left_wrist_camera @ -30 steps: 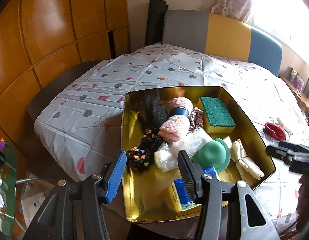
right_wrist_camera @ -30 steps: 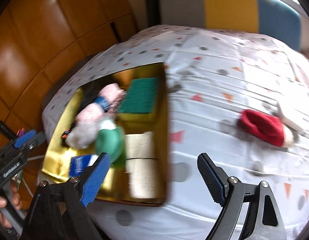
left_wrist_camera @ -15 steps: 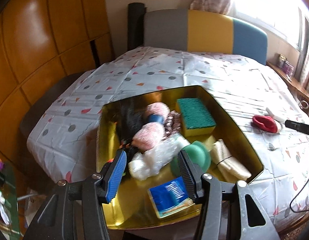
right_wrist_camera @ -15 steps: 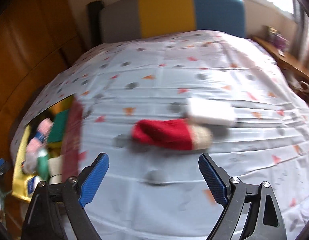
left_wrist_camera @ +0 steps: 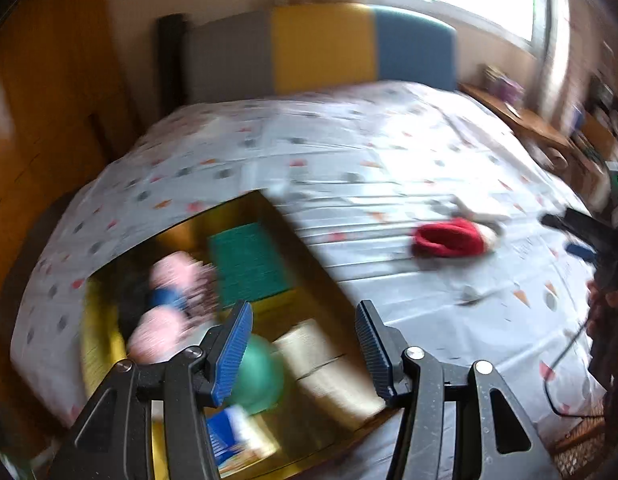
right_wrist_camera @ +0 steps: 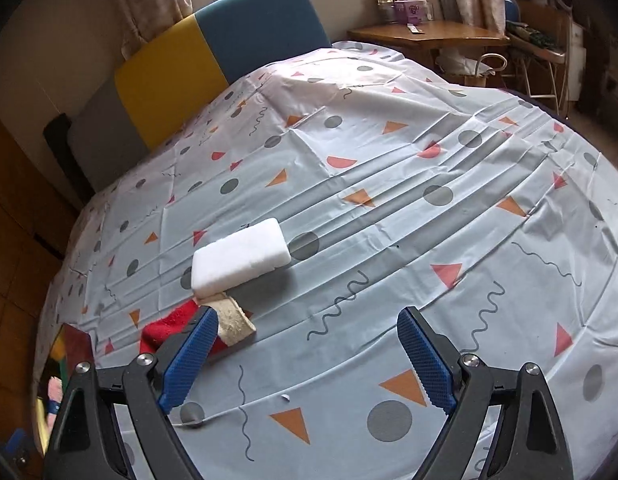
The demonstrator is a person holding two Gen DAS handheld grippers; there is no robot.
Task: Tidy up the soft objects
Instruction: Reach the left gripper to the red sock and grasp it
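Red sock (right_wrist_camera: 169, 326) lies on the patterned tablecloth (right_wrist_camera: 389, 200), touching a white sponge (right_wrist_camera: 239, 258), well apart from the gold tray (left_wrist_camera: 309, 264). Right gripper (right_wrist_camera: 307, 356) hovers beside it, spread wide, empty. Left gripper (left_wrist_camera: 303, 350) likewise wide, above the tray.

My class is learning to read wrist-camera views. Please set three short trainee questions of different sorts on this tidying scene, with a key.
1. True or false: the white sponge lies inside the gold tray.
2. Which colour is the sock beside the white sponge: A green, B red, C blue?
3. Fill in: both the left gripper and the right gripper are ____ and hold nothing.

Key: 1 false, it lies on the tablecloth; 2 B; 3 open.
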